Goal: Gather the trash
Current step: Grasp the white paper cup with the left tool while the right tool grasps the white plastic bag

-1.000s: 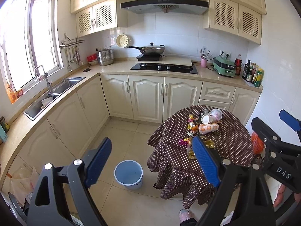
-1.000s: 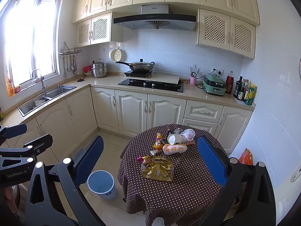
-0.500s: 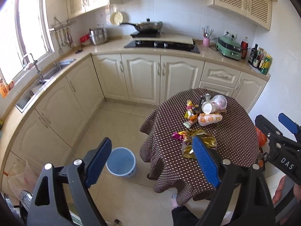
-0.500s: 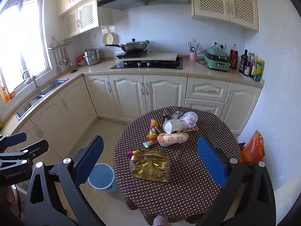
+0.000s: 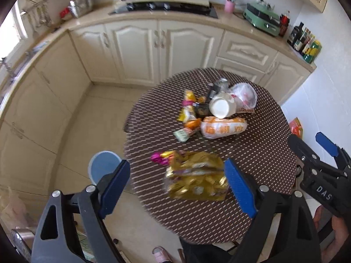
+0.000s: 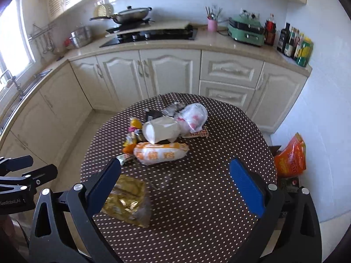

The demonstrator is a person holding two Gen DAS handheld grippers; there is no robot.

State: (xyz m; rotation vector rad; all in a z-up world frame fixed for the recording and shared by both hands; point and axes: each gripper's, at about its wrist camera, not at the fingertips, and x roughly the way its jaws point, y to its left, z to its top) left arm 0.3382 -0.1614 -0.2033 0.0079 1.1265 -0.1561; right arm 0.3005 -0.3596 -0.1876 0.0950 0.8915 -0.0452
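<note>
Right now the left gripper (image 5: pixel 176 187) hangs wide open and empty, with the gold snack bag (image 5: pixel 195 178) between its fingers, lying sideways at the table's near edge. The right gripper (image 6: pixel 175 184), also open and empty, sits farther right.

I see the trash on the round polka-dot table (image 6: pixel 219 208): crumpled gold foil bag (image 6: pixel 127 199) lying flat at the near left edge, a pink-and-gold candy wrapper (image 5: pixel 161 156) just beyond it. Mid-table, an orange-and-white wrapped loaf (image 6: pixel 161 153) on its side, a white paper cup (image 6: pixel 161 130) tipped over just behind it, mouth facing left. Clear plastic bag with red print (image 6: pixel 194 116) at far right of the pile; small yellow wrappers (image 5: pixel 188 105) on its left. Blue bin (image 5: pixel 103 166) on the floor, left of the table.
</note>
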